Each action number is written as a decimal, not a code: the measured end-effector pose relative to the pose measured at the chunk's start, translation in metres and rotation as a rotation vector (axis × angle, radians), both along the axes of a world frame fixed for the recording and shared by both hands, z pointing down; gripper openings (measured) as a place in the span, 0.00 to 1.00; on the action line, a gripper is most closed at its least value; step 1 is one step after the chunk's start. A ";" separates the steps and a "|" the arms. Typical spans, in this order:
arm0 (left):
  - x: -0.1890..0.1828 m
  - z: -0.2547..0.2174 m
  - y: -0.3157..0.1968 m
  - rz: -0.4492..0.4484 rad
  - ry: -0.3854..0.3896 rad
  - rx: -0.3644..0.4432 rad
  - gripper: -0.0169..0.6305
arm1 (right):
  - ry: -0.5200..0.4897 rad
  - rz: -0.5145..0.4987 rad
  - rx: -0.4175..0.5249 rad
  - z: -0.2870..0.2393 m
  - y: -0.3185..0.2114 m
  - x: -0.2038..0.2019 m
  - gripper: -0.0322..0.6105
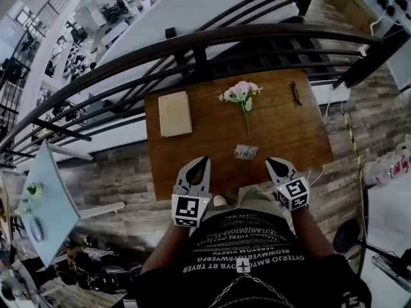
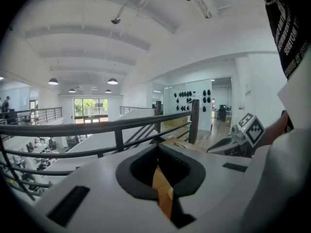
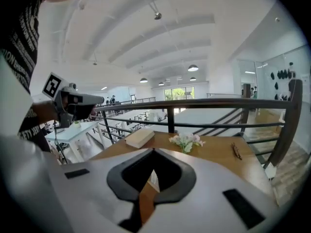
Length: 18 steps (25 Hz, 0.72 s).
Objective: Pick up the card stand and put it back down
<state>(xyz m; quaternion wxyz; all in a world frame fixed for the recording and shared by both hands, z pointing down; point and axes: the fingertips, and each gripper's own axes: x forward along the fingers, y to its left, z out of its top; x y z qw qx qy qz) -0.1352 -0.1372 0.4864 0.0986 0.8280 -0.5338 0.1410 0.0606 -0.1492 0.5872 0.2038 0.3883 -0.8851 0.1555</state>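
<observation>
Wooden brown table [image 1: 289, 140] up on a mezzanine, and closest to us, low in the head view, both tools hover over its front edge. The left gripper [image 1: 204, 161] has its jaws pressed together with nothing between them, and so does the right gripper [image 1: 271, 162].

The risk as I see it: go in closed like this and a tip will shove the small clear card stand [image 1: 246, 151] rather than straddle it. It looks light, so it could skid or topple.

The stand sits lower middle of the frame, between the two tips and just above them, nearer the right one, touching neither. Just beyond lies the stem of the pink-and-white flower sprig [image 1: 240, 92]. A sloppy lift could drag it.
</observation>
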 end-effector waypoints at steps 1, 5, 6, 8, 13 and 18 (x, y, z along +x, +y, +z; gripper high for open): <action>0.002 0.001 -0.004 -0.004 -0.004 -0.003 0.06 | 0.011 -0.004 -0.023 0.012 -0.004 0.005 0.07; 0.018 0.007 -0.023 0.000 -0.017 -0.016 0.06 | 0.039 -0.035 -0.124 0.062 -0.017 0.022 0.07; 0.021 0.009 -0.028 0.000 -0.018 -0.021 0.06 | 0.035 -0.057 -0.153 0.074 -0.018 0.022 0.07; 0.028 0.010 -0.036 0.000 -0.024 -0.030 0.06 | 0.032 -0.110 -0.204 0.096 -0.018 0.021 0.07; 0.030 0.009 -0.044 -0.017 -0.057 -0.048 0.06 | 0.028 -0.152 -0.270 0.135 -0.025 0.021 0.07; 0.019 0.016 -0.045 -0.060 -0.089 -0.077 0.06 | 0.004 -0.211 -0.312 0.166 -0.035 0.005 0.30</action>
